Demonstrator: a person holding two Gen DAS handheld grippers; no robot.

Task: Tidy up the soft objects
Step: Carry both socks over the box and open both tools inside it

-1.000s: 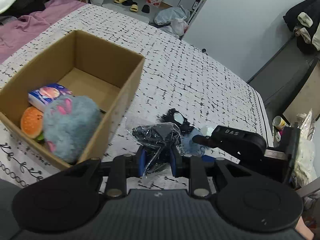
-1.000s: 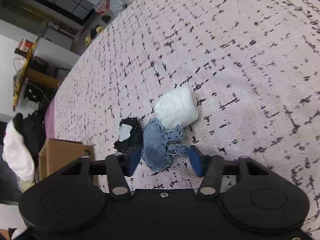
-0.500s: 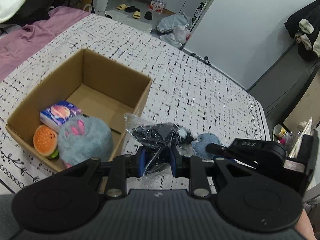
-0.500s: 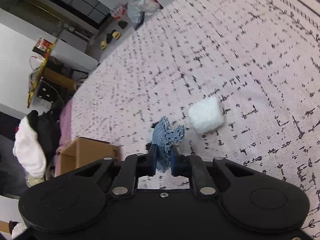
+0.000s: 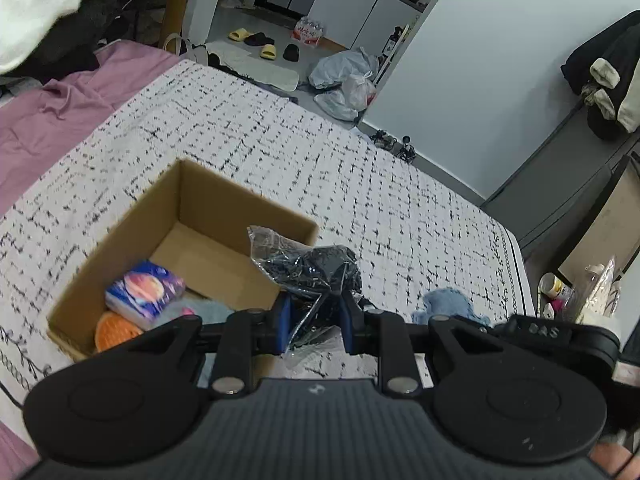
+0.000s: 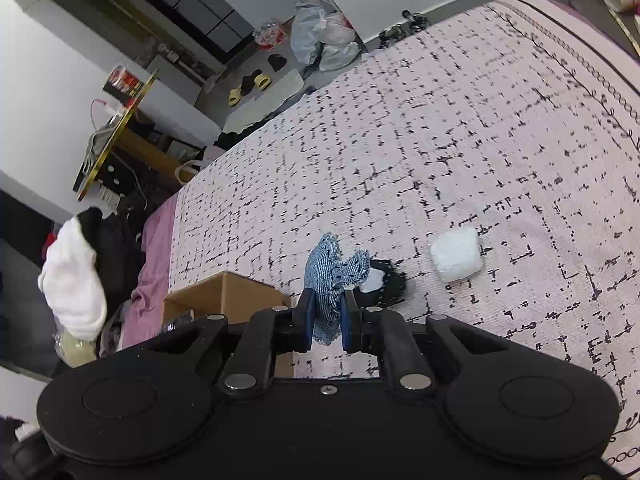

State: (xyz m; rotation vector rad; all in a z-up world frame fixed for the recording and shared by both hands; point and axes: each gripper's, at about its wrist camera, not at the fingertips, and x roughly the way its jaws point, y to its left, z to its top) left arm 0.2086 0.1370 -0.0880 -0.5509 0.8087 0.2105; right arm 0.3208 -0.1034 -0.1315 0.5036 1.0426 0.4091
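Bedspread (image 6: 460,140) with cardboard box (image 5: 192,200) already holding three toys; left gripper (image 5: 314,316) clenched on bagged black item (image 5: 316,270) beside box, right gripper (image 6: 326,316) pinching denim piece (image 6: 332,270); white bundle (image 6: 456,254) and black item (image 6: 386,280) left beyond box

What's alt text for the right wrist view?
The right claw is shut on a blue denim scrap, lifted above a patterned bedspread. A white pad and a black item lie beyond; a cardboard box sits left.

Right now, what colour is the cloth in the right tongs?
Blue denim cloth, clearest in the right wrist view.
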